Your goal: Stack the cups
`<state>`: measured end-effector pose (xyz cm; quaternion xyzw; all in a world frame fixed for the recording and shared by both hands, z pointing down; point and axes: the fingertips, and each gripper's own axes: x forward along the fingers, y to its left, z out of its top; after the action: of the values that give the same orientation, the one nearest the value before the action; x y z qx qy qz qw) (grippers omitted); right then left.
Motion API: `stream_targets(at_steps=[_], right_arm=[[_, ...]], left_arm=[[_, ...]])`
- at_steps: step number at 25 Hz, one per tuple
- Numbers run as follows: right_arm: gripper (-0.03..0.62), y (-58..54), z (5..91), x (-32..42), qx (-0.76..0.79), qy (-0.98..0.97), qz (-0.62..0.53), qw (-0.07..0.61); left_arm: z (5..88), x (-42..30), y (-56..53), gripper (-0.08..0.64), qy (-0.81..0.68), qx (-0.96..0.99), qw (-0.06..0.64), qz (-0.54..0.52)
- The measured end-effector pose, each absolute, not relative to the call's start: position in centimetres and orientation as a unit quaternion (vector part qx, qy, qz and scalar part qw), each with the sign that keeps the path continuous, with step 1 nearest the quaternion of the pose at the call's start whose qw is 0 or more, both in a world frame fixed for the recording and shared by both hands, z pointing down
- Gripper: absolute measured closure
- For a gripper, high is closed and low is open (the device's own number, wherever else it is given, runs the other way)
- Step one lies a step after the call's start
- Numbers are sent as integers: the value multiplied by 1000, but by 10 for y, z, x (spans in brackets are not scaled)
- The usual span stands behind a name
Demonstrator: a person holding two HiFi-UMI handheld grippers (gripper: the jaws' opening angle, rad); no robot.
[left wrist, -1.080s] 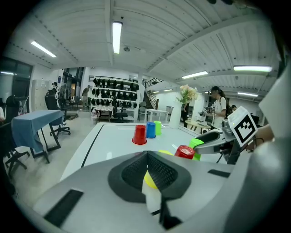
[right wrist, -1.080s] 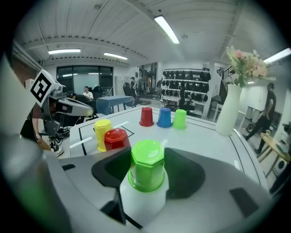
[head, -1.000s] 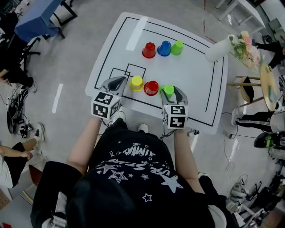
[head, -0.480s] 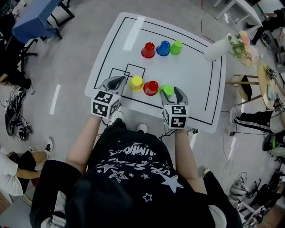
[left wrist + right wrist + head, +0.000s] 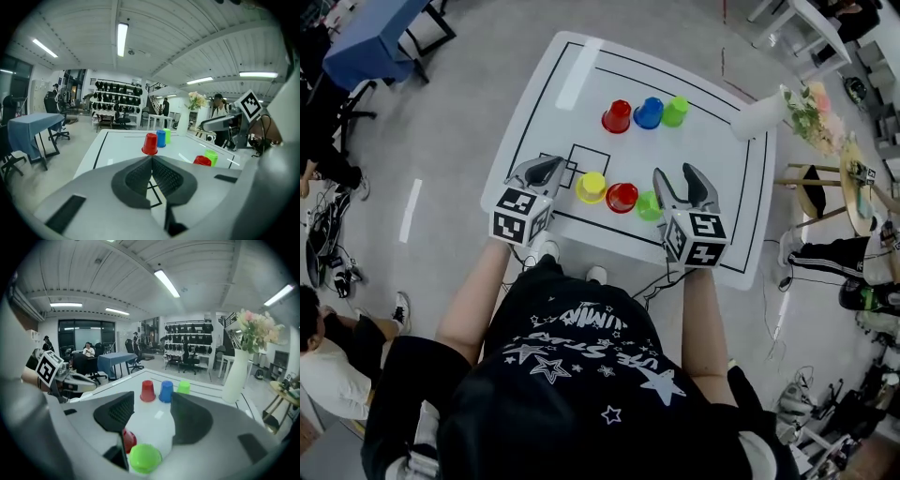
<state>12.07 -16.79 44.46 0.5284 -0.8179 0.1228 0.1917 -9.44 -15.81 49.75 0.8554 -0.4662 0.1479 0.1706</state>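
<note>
My L claw pressed together, empty, at near-left of tabletop, my R claw apart and closing, nothing gripped, green cup just left of it, red cup and yellow cup further left, far row of 3 cups, all unstacked

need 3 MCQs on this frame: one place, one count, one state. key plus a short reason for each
1. Where does the yellow cup stand?
A. Far row, beside the blue cup
B. Near row, at its left end
C. Stacked on a green cup

2. How many cups stand on the table?
A. Four
B. Six
C. Eight

3. How do the left tongs stand?
A. Closed, nothing held
B. Wide apart around a cup
C. Clamped on a red cup

Key:
1 B: in the head view it stands just left of the near red cup.
2 B: three in the far row, three in the near row.
3 A: the left gripper view shows the jaws meeting with nothing between them.
</note>
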Motion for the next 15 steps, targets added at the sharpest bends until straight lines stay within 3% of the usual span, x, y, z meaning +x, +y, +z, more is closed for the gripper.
stream_targets(at_steps=[6,15], right_arm=[[345,-236,429,83,488,-840,99,218],[310,-298,495,27,425,-840,148,302]], left_arm=[[496,-111,-181,549,-469,854,174,141],[504,-131,-208,549,-469,851,191,138]])
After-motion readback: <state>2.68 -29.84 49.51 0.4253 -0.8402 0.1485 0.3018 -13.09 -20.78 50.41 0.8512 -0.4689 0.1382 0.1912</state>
